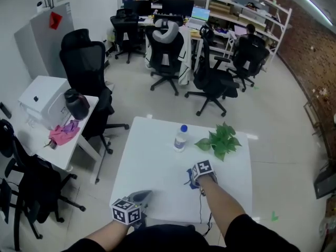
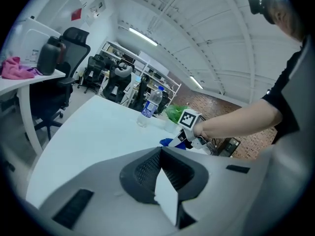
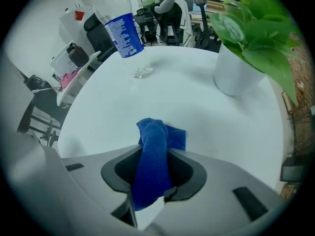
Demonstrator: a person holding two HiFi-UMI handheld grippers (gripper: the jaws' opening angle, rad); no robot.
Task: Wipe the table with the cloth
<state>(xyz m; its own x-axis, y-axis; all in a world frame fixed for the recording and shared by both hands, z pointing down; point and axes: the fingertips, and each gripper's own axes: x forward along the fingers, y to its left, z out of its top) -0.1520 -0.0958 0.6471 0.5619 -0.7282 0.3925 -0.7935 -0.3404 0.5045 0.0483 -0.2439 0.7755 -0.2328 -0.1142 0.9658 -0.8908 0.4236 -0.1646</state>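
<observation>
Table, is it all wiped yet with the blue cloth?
Not yet, it seems. Done: the right gripper has the cloth pinched between its fingers. Happening now: the cloth's end seems to rest on the table near the plant. Left to do: the wiping itself. No wiped streak shows, and the bottle and plant stand on the table. The left gripper holds nothing.

an open-plan office: black swivel chairs [image 1: 167, 54] cluster before a row of monitors [image 1: 177, 6], white shelving [image 1: 247, 7] lines the far side by a brick wall [image 1: 310, 51], strip lights [image 2: 142, 36] run overhead, and a white bench [image 1: 152, 161] stands on the pale floor [image 1: 273, 114].
</observation>
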